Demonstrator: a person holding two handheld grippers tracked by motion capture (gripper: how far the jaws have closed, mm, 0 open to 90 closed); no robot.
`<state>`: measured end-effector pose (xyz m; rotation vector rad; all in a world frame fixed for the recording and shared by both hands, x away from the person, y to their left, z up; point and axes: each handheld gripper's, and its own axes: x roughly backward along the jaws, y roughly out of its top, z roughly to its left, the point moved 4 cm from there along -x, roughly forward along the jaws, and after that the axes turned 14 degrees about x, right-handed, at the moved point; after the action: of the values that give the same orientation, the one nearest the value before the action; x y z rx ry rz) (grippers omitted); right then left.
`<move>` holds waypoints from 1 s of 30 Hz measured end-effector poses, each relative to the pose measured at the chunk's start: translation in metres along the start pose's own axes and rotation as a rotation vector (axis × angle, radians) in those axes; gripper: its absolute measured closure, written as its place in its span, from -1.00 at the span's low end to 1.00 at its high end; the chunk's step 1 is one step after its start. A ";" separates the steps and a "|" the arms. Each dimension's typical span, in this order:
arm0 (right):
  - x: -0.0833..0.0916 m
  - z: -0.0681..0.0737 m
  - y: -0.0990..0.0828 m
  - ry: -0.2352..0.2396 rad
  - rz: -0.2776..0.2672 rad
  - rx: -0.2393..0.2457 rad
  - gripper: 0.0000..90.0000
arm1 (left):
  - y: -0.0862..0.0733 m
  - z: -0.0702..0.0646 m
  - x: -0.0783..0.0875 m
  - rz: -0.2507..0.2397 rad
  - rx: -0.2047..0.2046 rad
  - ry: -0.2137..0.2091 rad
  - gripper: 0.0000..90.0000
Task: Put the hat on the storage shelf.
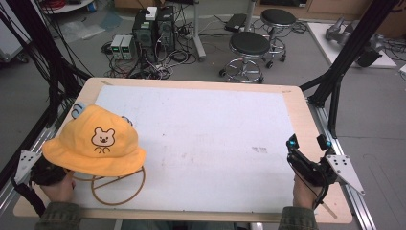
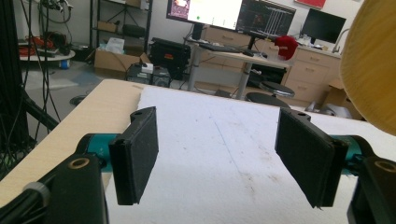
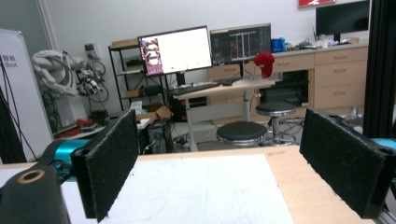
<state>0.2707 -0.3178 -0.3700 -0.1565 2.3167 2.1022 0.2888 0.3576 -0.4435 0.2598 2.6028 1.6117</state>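
Grippers sit nearest, the left gripper (image 2: 217, 156) at seven o'clock and the right gripper (image 1: 307, 148) at four, jaws wide and empty, while the yellow hat (image 1: 94, 143) on its wire stand (image 1: 117, 188) looks light and floppy, best pinched at the brim.

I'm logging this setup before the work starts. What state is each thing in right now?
Hat: upright on a wire stand, crown up, untouched.
Wire stand: on the white mat, ring base flat.
Left gripper: open, holding nothing, hat brim beside it.
Right gripper: open, holding nothing, near the table's right edge.
White mat: flat on the table.
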 end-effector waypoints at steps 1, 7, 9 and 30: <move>0.000 0.000 -0.003 0.000 0.010 -0.002 -0.76 | 0.000 0.000 0.000 0.001 -0.001 0.000 -0.33; -0.003 0.004 -0.027 0.020 0.075 -0.002 -0.76 | 0.000 0.000 0.000 0.003 -0.002 0.002 -0.33; -0.004 0.004 -0.033 0.019 0.084 0.002 -0.76 | 0.000 0.000 0.000 0.002 0.001 0.002 -0.32; -0.010 0.015 -0.066 0.028 0.160 0.094 -0.76 | 0.000 0.001 0.003 0.004 0.006 0.006 -0.33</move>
<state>0.2851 -0.3087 -0.4365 0.0005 2.5169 2.0641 0.2863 0.3584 -0.4441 0.2615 2.6137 1.6083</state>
